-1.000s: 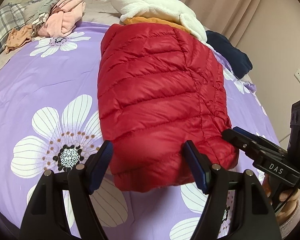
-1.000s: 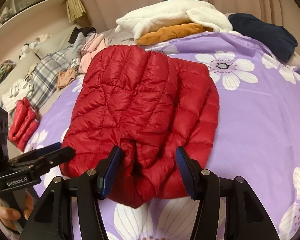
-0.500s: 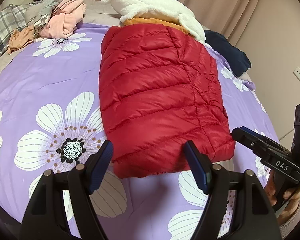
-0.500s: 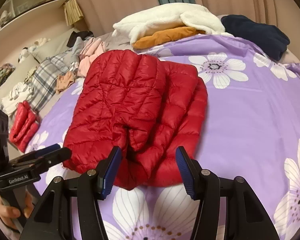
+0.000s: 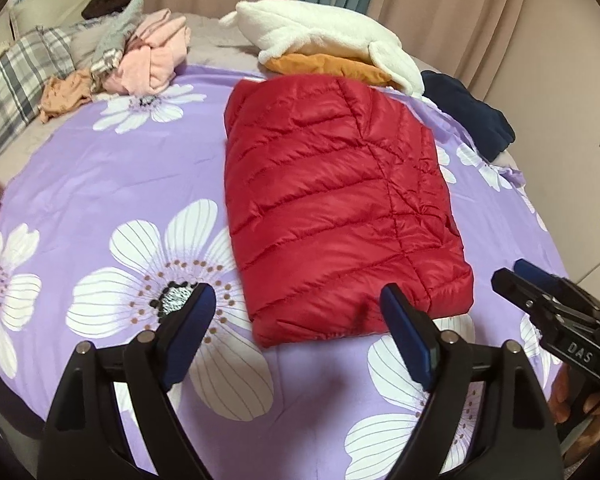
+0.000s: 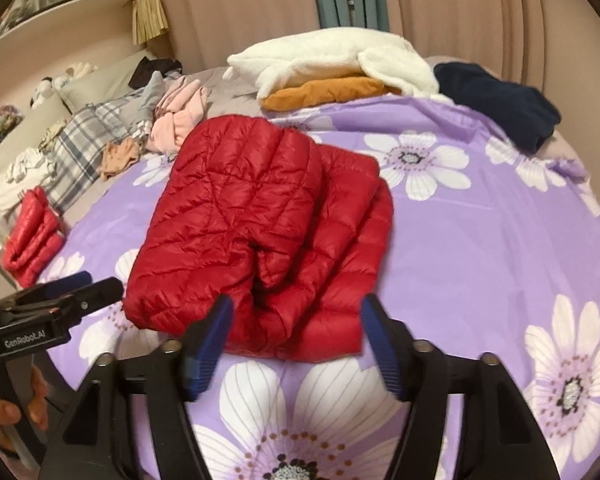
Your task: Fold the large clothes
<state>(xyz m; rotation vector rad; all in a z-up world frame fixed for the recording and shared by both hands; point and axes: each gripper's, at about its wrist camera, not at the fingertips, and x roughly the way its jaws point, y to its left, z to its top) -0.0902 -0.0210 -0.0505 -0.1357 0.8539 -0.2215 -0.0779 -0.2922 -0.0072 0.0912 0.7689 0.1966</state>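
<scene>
Left tongs (image 5: 296, 332) "GenRobot.AI": just widened, empty | right tongs (image 6: 296, 344) "DAS": just widened, empty | red jacket (image 5: 332, 208) folded

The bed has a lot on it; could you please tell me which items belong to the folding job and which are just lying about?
In the job:
red puffer jacket, folded
left gripper, open
right gripper, open

Lying about:
white fleece
orange garment
navy garment
pink clothes
plaid fabric

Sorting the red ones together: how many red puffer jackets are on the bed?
2. One folded red jacket lies mid-bed on the purple flowered cover; a second folded red jacket sits at the bed's left edge. Others may be hidden in the clothes piles.
</scene>
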